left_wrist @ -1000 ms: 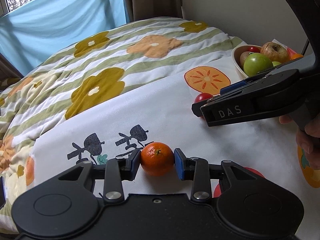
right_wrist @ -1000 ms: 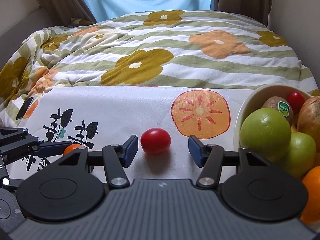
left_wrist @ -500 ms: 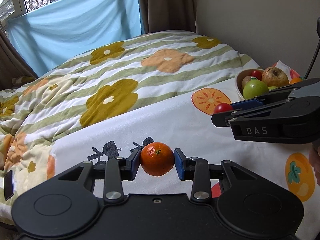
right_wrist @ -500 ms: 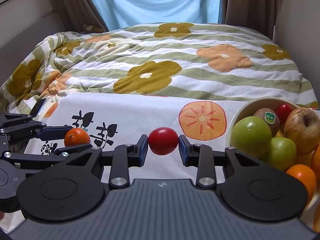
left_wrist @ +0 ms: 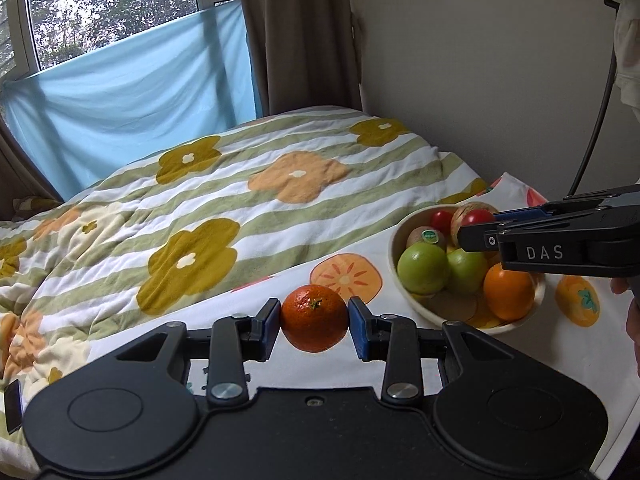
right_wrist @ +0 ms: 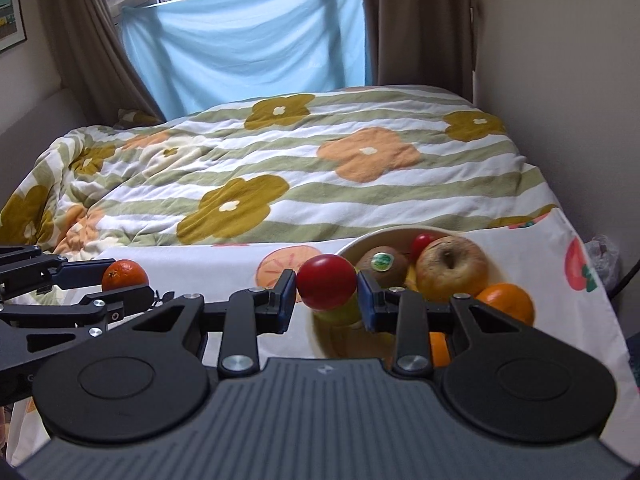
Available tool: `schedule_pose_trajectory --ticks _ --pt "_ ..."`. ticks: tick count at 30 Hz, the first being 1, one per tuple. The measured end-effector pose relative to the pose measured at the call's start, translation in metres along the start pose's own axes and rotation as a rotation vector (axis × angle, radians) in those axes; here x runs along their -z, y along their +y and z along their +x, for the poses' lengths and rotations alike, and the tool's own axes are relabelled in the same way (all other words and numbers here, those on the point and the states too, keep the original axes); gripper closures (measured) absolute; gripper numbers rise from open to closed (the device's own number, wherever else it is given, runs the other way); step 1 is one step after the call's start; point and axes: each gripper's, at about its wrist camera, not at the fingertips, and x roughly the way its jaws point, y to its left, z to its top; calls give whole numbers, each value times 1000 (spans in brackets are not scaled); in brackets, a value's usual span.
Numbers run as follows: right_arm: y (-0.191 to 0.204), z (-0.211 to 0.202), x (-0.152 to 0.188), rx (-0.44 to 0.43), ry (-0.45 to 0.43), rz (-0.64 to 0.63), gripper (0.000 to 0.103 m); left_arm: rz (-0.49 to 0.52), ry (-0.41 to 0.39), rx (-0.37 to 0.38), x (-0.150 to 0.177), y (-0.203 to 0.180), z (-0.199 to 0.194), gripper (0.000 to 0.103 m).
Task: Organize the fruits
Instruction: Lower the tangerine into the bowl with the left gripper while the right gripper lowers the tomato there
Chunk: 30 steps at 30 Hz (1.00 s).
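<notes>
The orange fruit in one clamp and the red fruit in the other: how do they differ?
The mandarin is orange with dimpled skin and a small green stem scar; the red tomato is smooth, glossy and looks smaller. The mandarin, in the left gripper, is short of the bowl, over the printed cloth; the tomato, in the right gripper, is over the bowl's fruit. Both are round and pinched between blue pads, off the cloth.

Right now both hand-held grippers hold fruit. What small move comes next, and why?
Probably lower the right hand-held gripper slightly and open it. Its red tomato already hangs over the bowl, above a green apple, so a short drop should land it inside. The left hand-held gripper with the mandarin sits short of the bowl.
</notes>
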Motion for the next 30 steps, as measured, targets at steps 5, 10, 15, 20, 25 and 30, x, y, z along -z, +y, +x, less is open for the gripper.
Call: schedule_pose_trajectory --ticks 5,10,15,20,25,30 --pt "-37 -12 -2 52 -12 25 55 28 -18 45 -15 -31 8 63" --pt "-67 -16 3 85 -8 43 55 48 -1 90 -21 -60 26 63" --pt "-88 -14 8 97 5 67 55 69 29 121 -22 -85 47 63" --pt "-100 -13 12 97 15 69 55 72 69 139 -19 -102 67 63" --pt "-104 -9 14 83 25 68 55 68 110 136 -16 -110 81 62" --pt "-106 -6 15 71 29 66 55 58 82 109 -16 -110 77 19"
